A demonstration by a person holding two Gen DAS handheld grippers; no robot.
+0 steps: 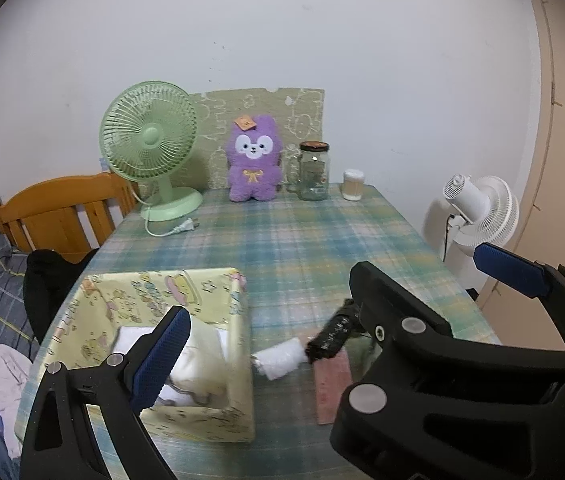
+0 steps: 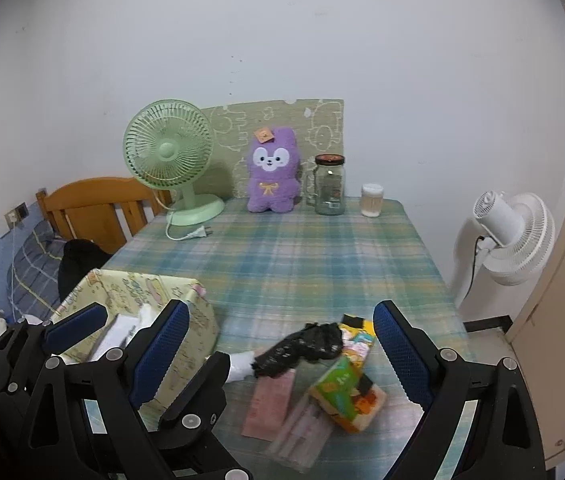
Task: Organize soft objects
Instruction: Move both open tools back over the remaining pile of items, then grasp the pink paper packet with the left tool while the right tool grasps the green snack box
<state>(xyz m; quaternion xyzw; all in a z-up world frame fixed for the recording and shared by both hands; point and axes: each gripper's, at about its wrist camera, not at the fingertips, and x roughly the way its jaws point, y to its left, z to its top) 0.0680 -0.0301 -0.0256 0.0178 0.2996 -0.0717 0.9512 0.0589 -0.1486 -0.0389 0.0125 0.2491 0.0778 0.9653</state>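
Observation:
A yellow cartoon-print box (image 1: 154, 292) (image 2: 186, 308) stands at the near left of the table with folded white cloth (image 1: 198, 360) inside. To its right lie a white roll (image 1: 282, 360) (image 2: 240, 364), a black lacy cloth (image 1: 334, 336) (image 2: 306, 346), a pink flat pack (image 1: 332, 384) (image 2: 270, 404) and colourful soft packs (image 2: 346, 392). My left gripper (image 1: 282, 312) is open, with one blue pad (image 1: 158, 356) over the box. My right gripper (image 2: 282, 308) is open above the pile and holds nothing. A purple plush (image 1: 254, 160) (image 2: 272, 170) sits at the back.
A green desk fan (image 1: 150, 140) with a loose plug (image 1: 186, 226), a glass jar (image 1: 313, 172) and a cotton-swab tub (image 1: 353, 185) stand along the far edge. A wooden chair (image 1: 62, 212) is on the left. A white floor fan (image 2: 514, 232) stands beyond the right edge.

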